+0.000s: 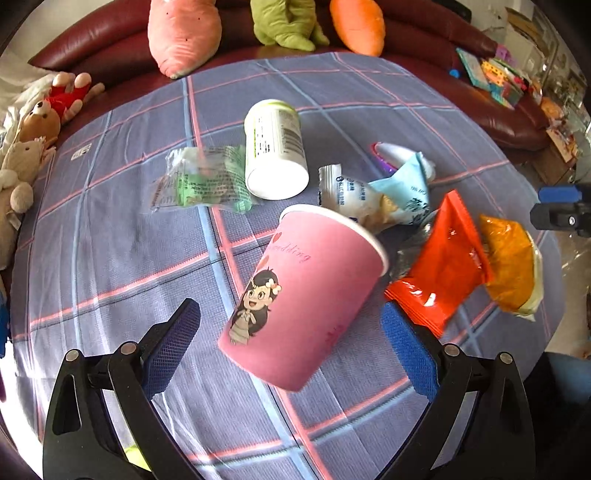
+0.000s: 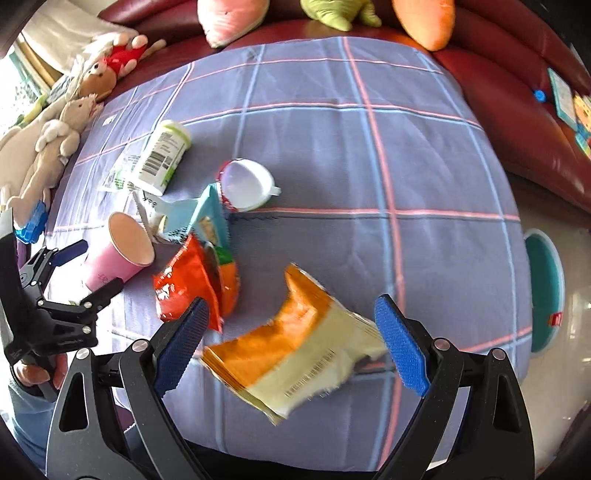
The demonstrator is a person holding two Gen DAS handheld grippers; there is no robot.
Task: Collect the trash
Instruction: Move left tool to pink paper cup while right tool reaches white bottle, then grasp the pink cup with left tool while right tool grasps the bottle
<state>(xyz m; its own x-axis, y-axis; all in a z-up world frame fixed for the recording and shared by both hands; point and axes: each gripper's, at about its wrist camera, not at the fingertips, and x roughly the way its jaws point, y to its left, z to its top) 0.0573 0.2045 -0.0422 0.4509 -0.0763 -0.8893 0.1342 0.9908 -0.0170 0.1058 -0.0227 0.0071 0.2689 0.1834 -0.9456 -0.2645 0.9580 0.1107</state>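
Observation:
A pink paper cup lies on its side on the plaid cloth, between the open fingers of my left gripper; the pads stand apart from it. The cup also shows in the right wrist view. An orange and white snack bag lies between the open fingers of my right gripper, and it shows in the left wrist view. A red wrapper, a white bottle, a green clear wrapper and blue and white packets lie around them.
A white plastic lid-like cup lies mid-table. Plush toys and a dark red sofa ring the far table edge. A teal round object sits past the right edge. The left gripper shows in the right wrist view.

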